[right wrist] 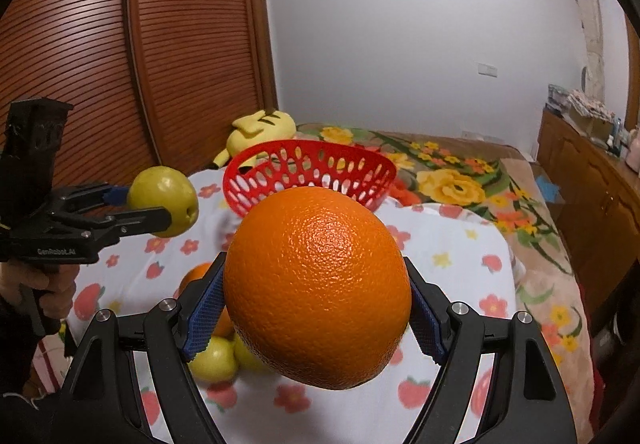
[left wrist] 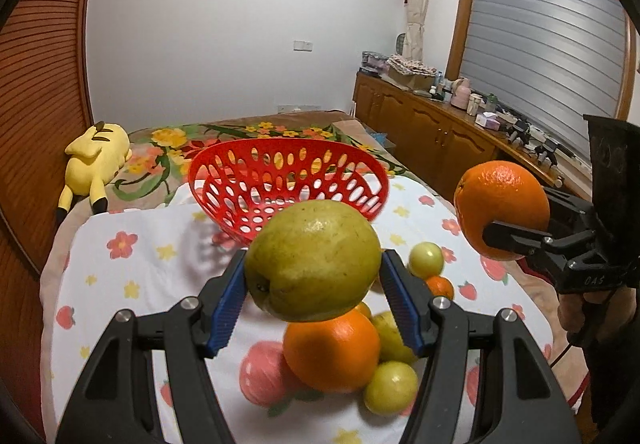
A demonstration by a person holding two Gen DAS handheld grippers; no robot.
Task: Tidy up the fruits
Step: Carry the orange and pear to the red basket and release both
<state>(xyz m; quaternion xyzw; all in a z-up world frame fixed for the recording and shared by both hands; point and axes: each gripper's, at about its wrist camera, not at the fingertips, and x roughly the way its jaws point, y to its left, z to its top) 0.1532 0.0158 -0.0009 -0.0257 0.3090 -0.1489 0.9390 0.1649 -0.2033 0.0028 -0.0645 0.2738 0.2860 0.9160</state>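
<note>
Bedroom, bed (left wrist: 120, 276) covered by white cloth with flower and strawberry print, louvred wooden wardrobe doors (right wrist: 120, 56) along one side, wooden cabinets (left wrist: 432, 124) cluttered on top under a shuttered window (left wrist: 548, 44).

Left gripper (left wrist: 312, 268) clenched on green pear (left wrist: 314, 260), blue pads (left wrist: 230, 304) pressed against both sides, pear lifted clear of the cloth. Seen from right wrist view too: left gripper (right wrist: 168, 212) grasping the pear (right wrist: 164, 200), person's hand (right wrist: 48, 292) on the handle below.

Right gripper (right wrist: 316, 308) clamped on large orange (right wrist: 318, 288), blue pads (right wrist: 202, 320) tight on both flanks, orange raised off the bed. Same from left wrist view: right gripper (left wrist: 496, 232) gripping the orange (left wrist: 502, 210) in the air, off to the right of the pear, well apart from it.

Directly below the pear in left view, remaining pile on the cloth: second orange (left wrist: 332, 350), small green fruits (left wrist: 390, 388) beside it, another small green one (left wrist: 426, 258) further back, small orange fruit (left wrist: 440, 286) just in front of that. Pink round blur (left wrist: 260, 372) left of the pile, fruit or print, cannot tell.

Beyond the pile, red perforated basket (left wrist: 288, 184) on the cloth, tilted with opening toward the cameras, nothing visible inside. Further back left, yellow plush toy (left wrist: 96, 164) lying on floral blanket (left wrist: 260, 132) near the wardrobe.
</note>
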